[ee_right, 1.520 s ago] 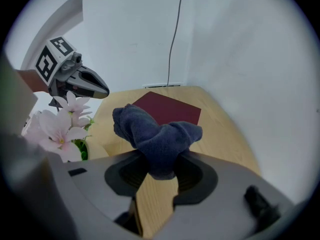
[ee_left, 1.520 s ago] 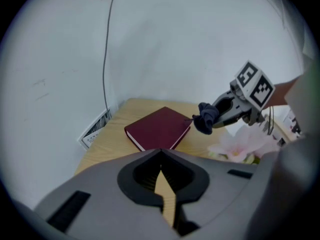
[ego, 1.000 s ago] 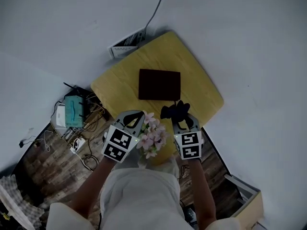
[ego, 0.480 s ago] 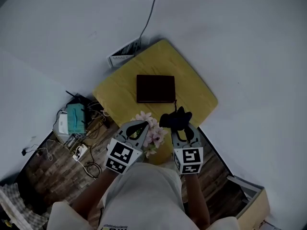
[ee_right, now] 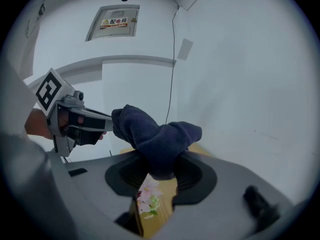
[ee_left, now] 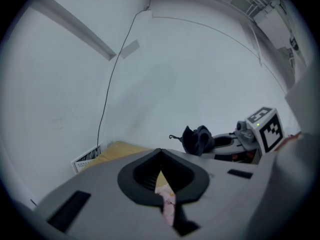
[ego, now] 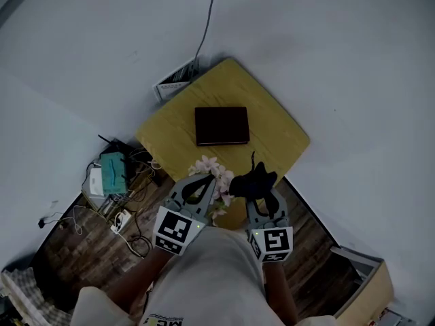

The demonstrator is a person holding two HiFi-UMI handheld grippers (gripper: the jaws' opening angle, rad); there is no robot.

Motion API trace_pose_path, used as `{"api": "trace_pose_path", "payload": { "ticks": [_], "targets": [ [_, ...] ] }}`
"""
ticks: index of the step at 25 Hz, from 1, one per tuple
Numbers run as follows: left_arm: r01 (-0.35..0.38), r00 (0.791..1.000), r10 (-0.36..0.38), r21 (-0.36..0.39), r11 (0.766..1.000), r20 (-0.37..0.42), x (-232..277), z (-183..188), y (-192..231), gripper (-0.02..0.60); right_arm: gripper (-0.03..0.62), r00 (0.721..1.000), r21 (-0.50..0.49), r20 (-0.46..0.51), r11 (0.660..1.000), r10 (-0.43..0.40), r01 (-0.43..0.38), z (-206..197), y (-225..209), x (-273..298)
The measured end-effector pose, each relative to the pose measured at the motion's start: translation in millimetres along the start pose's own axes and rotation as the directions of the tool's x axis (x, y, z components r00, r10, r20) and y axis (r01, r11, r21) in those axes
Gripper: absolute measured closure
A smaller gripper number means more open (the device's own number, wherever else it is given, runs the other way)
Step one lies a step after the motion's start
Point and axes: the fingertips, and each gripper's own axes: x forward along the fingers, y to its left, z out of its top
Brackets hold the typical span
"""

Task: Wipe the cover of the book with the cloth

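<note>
A dark book [ego: 221,125] lies flat and shut in the middle of a yellow square table [ego: 275,124]. A dark blue cloth [ego: 253,180] is bunched up in my right gripper [ego: 257,188], which is shut on it over the table's near edge, short of the book. The cloth [ee_right: 155,136] bulges above the jaws in the right gripper view. My left gripper [ego: 206,178] is beside it at the left, over pink flowers [ego: 212,172]. Its jaws meet at the tip with nothing between them [ee_left: 160,153]. The left gripper view shows the cloth [ee_left: 197,139] to the right.
A white slotted box [ego: 177,77] leans at the table's far left corner, with a cable [ego: 206,26] running up the wall. A teal device [ego: 113,172] and tangled wires lie on the wooden floor at the left. A cardboard box [ego: 360,287] stands at the lower right.
Both grippers have drawn back from the book toward the person's body. The cloth has gone with the right gripper. The book has not moved.
</note>
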Motion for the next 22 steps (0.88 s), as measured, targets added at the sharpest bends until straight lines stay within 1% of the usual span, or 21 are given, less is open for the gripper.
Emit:
{"api": "trace_pose_path", "payload": {
  "ticks": [3, 7, 11, 15, 18, 22],
  "targets": [
    [0.006, 1.000, -0.006, 0.006, 1.000, 0.018, -1, 3, -4, 0.572, 0.450, 1.000, -0.017, 0.025, 1.000, -0.015, 0.016, 3, 0, -9],
    [0.012, 0.999, -0.013, 0.020, 1.000, 0.030, 1, 7, -5, 0.572, 0.453, 0.996, 0.034, 0.079, 0.999, -0.033, 0.030, 12, -3, -14],
    [0.018, 0.999, -0.019, 0.017, 1.000, 0.035, 1, 10, -7, 0.572, 0.453, 0.995, 0.021, 0.099, 1.000, -0.025, 0.023, 22, 0, -14],
    [0.022, 0.999, -0.022, 0.014, 1.000, 0.035, 1, 9, -6, 0.571, 0.453, 0.994, 0.033, 0.110, 0.999, -0.014, 0.010, 30, 1, -10],
    [0.014, 0.999, -0.014, -0.001, 1.000, 0.037, 1, 9, -2, 0.571, 0.453, 0.993, 0.016, 0.115, 1.000, 0.011, -0.013, 36, 3, -6],
    [0.008, 0.999, -0.008, -0.009, 1.000, 0.038, 2, 13, 0, 0.571, 0.453, 0.990, -0.057, 0.109, 0.995, 0.085, -0.079, 45, 10, -4]
  ]
}}
